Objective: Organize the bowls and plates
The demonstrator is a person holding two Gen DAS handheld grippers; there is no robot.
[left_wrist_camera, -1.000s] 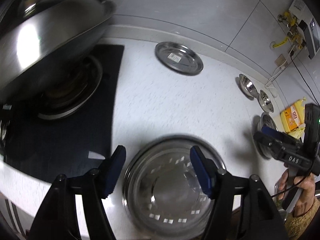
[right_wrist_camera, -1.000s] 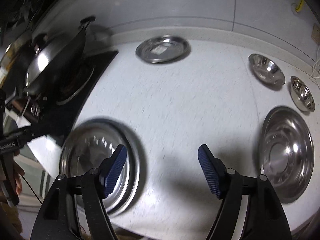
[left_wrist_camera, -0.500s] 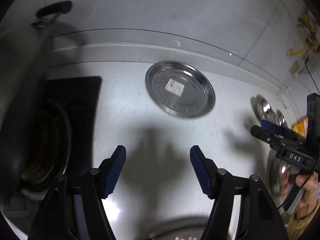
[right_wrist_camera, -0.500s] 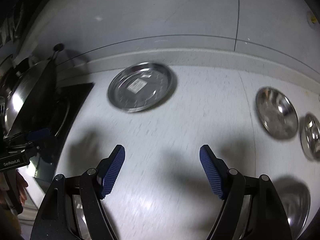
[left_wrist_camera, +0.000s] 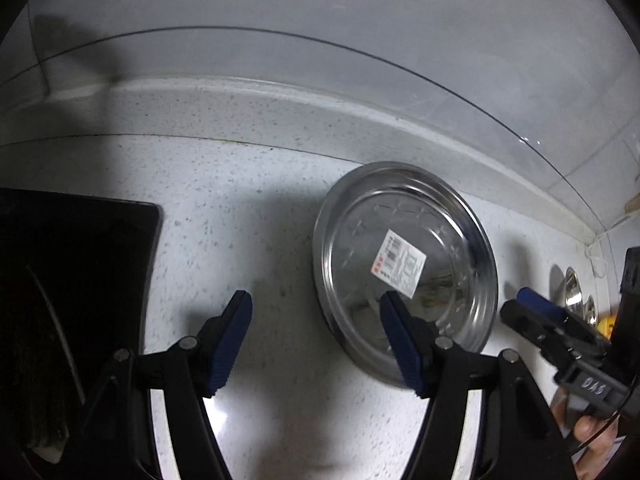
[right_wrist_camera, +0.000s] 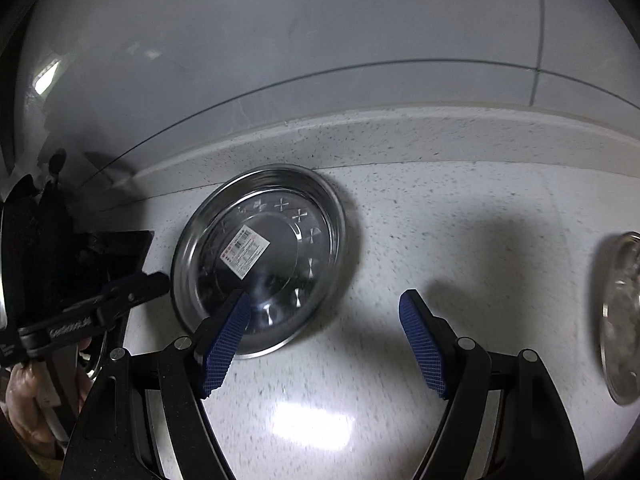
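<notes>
A: Against the back edge of the speckled white countertop: item one, a steel plate, round, lying flat, a white printed label stuck in its well. Same plate in the right wrist view, close under the raised backsplash.

B: Surroundings?

A: Item two, a black cooktop at the left of the plate, apart from it, with bare counter between. Item three, grey wall tiles above the backsplash. Item four, small steel bowls far off at the right edge, partly hidden behind the other tool. Item five, another steel dish at the right rim of the right view, blurred.

B: Anything in the way of the plate?

A: Only the tools themselves. One blue pad of each overlaps the plate's near rim in its own view; whether either touches it cannot be told.

B: Fingers?

A: Left gripper: blue pads spread wide, nothing between them but counter, plate off to its right side. Right gripper: pads also spread, empty, plate at its left side. Each tool shows in the other's view, carried by a hand.
</notes>
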